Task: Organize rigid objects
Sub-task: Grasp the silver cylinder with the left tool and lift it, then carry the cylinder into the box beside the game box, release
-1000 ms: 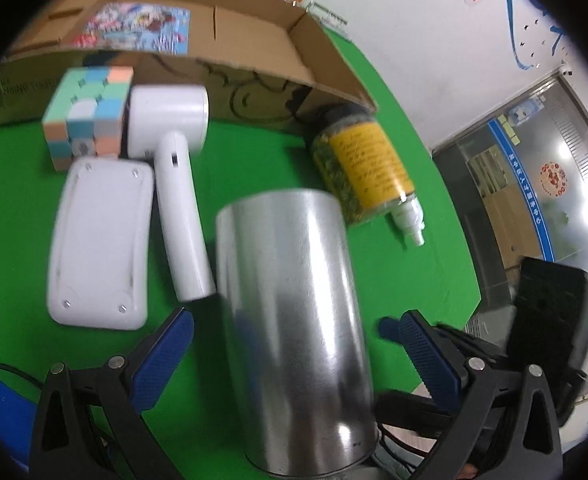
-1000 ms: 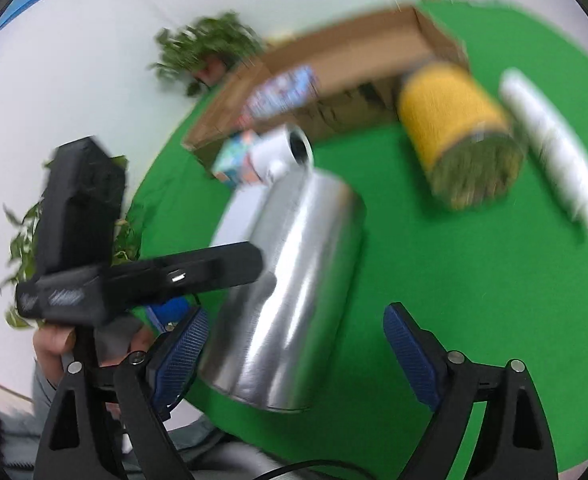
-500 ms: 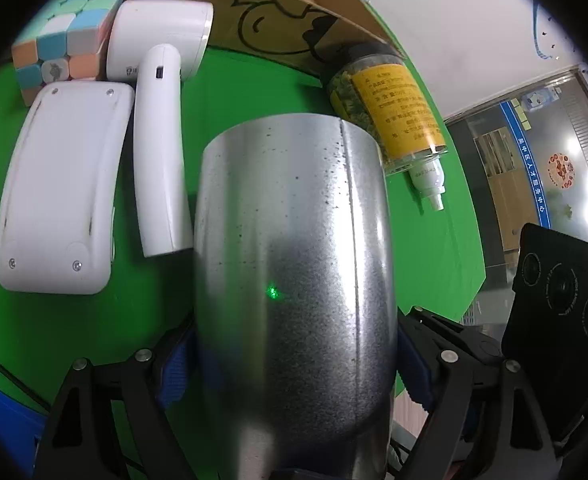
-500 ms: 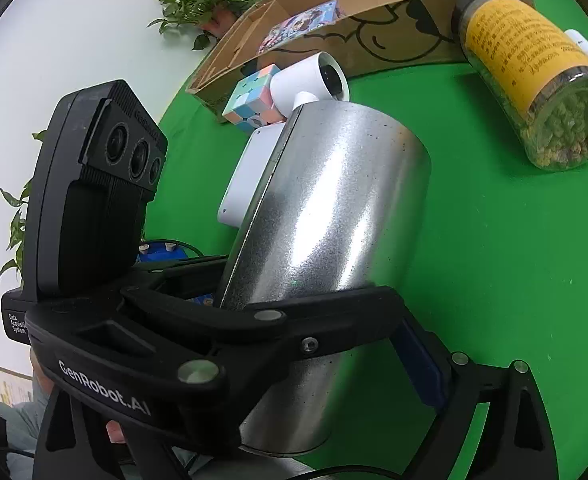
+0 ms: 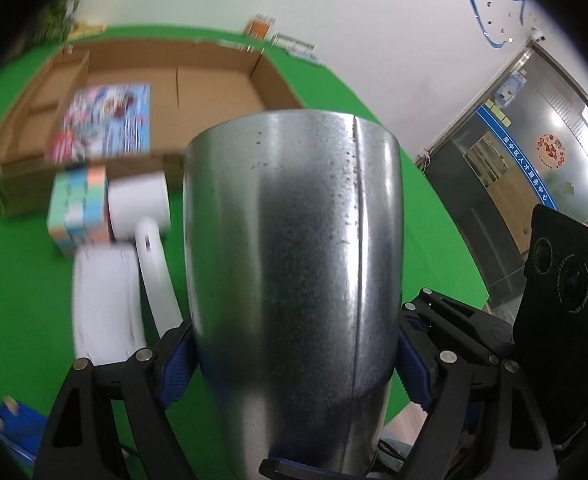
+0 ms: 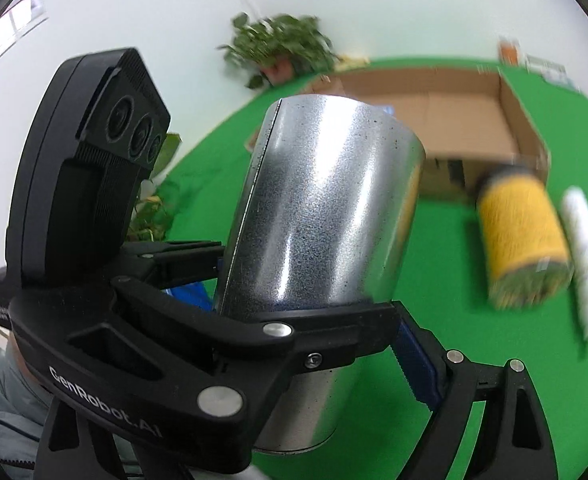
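Between my left jaws: metal can (image 5: 294,280), clamped by the blue pads (image 5: 176,364) on both sides, held above the green tabletop (image 5: 22,280).
My left gripper (image 5: 294,364): closed on the can.
My right gripper (image 6: 314,364): its right pad sits just beside the can; whether it grips, I cannot tell.
Far side: cardboard box (image 5: 214,80), open.
Left, near box: pastel cube (image 5: 78,208), white hair dryer (image 5: 146,216), white flat device (image 5: 102,300).
Right: yellow-labelled jar (image 6: 522,236), lying down, white bottle (image 6: 586,264) beside it.
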### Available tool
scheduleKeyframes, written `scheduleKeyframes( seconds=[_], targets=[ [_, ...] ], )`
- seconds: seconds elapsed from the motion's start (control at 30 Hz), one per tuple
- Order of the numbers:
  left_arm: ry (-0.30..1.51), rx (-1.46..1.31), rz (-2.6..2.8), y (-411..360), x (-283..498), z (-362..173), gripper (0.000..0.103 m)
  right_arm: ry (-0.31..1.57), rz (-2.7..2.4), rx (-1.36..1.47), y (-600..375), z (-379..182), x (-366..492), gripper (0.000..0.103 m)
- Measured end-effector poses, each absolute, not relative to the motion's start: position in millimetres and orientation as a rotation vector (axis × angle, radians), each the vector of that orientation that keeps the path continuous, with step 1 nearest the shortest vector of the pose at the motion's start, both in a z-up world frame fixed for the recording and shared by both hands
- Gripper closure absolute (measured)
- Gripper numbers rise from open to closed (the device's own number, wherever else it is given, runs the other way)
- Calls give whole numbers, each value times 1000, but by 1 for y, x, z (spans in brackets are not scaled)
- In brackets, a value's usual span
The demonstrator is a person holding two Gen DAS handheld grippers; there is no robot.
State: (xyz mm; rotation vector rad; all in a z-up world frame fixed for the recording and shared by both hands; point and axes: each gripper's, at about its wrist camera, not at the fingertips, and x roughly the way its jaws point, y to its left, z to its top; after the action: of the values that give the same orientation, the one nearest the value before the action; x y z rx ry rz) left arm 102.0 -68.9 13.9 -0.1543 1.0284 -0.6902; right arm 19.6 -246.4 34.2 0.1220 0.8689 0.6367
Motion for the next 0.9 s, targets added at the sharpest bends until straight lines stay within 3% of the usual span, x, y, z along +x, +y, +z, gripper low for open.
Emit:
scheduleKeyframes(
  seconds=[0.33, 0.7, 0.9],
  targets=[
    [947, -97, -650, -71, 162, 68, 19, 783, 672, 6, -226, 94, 99, 16],
    [1064, -186, -641, -79, 299, 94, 19, 873, 685, 10, -230, 139, 261, 16],
    [1168, -209, -649, -85, 340, 70, 19, 959, 679, 19, -233, 123, 309, 16]
  ],
)
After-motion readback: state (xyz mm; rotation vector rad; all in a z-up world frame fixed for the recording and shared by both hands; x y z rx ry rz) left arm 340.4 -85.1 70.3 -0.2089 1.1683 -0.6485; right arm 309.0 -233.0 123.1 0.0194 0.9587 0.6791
